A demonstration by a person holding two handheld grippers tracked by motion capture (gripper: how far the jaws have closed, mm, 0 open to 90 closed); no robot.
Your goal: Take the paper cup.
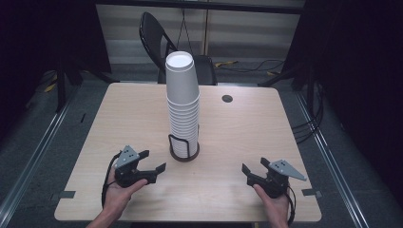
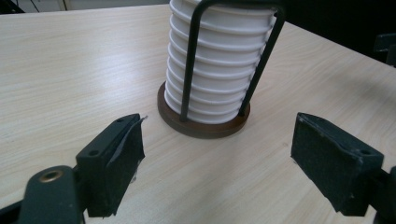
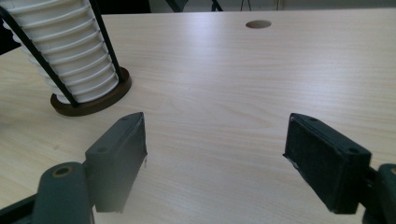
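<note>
A: From the high view, what have we got?

B: A tall stack of white paper cups (image 1: 182,102) stands upside down in a wire cup holder (image 1: 184,147) near the middle of the wooden table (image 1: 119,123). The left gripper (image 1: 153,161) rests on the table to the stack's left, the right gripper (image 1: 252,167) well apart on the other side. Both have their jaws spread with nothing between them.

A: And the left gripper view?

B: Its two black pads (image 2: 122,158) stand wide apart, released, over bare tabletop. Straight ahead is the holder's brown round base (image 2: 205,127), with the black wire loop (image 2: 191,60) running up across the ribbed cup rims (image 2: 219,70).

A: The right gripper view?

B: Same story: jaws parted, empty. The stack (image 3: 70,51) sits off at upper left, leaning in the picture because the hand is turned. A round cable hole (image 3: 258,24) shows at the table's far edge.

A: How would the cups handle?

B: I'd judge them very light, thin-walled and easy to crush, and nested tight enough that several may lift together. The tall stack looks tippy too. The top cup's wall, above the rims below it, seems the best place to pinch, gently, while the other gripper steadies the stack lower down or holds the base.
</note>
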